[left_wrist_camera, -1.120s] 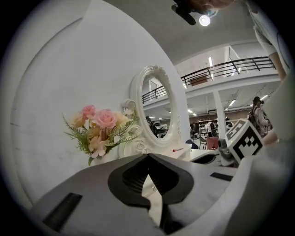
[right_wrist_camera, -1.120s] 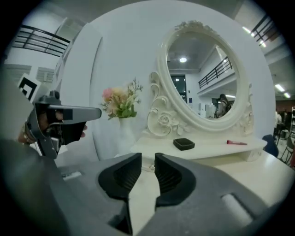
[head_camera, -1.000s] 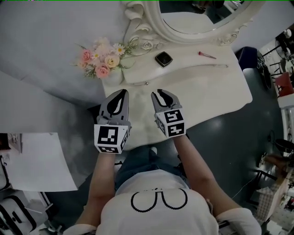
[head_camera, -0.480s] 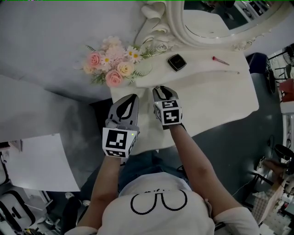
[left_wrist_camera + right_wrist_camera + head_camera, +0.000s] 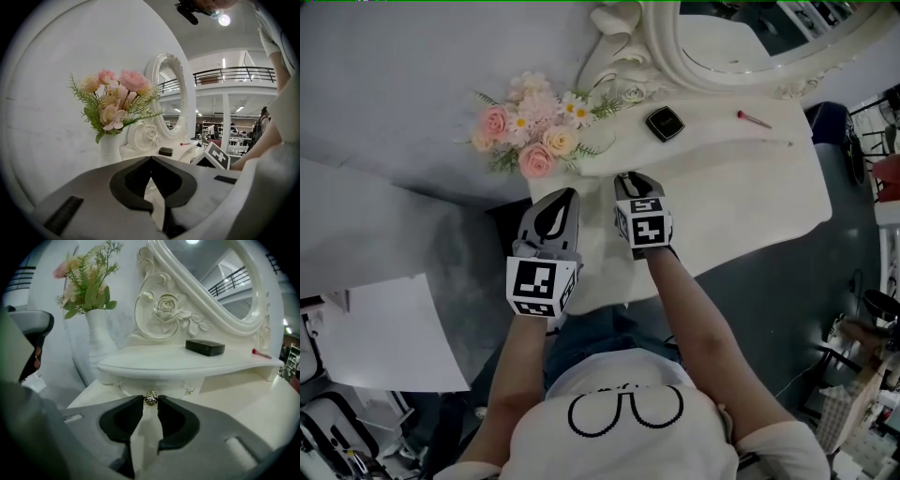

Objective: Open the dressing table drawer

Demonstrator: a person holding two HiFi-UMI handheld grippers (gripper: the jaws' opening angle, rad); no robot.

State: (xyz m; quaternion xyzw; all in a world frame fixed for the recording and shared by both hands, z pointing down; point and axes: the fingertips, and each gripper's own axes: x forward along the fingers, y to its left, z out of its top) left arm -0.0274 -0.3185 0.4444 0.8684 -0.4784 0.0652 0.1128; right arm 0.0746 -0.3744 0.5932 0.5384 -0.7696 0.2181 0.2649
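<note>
The white dressing table (image 5: 741,206) has a raised shelf with a small drawer front (image 5: 154,382) beneath it. On that front is a small metal knob (image 5: 150,399). My right gripper (image 5: 150,400) is at the knob, which sits between its fingertips, and its jaws are closing. I see no firm pinch. In the head view the right gripper (image 5: 628,177) points at the shelf's front edge and hides the knob. My left gripper (image 5: 565,193) hovers beside it at the table's left corner, shut and empty, tips touching (image 5: 151,157).
A white vase of pink flowers (image 5: 531,132) stands at the shelf's left end. A black box (image 5: 664,123) and a red stick (image 5: 752,118) lie on the shelf below the ornate oval mirror (image 5: 741,56). A white sheet (image 5: 384,337) lies low at the left.
Both grippers have come down and forward toward the shelf. The right one has reached its front edge. In the last half second they barely moved.
</note>
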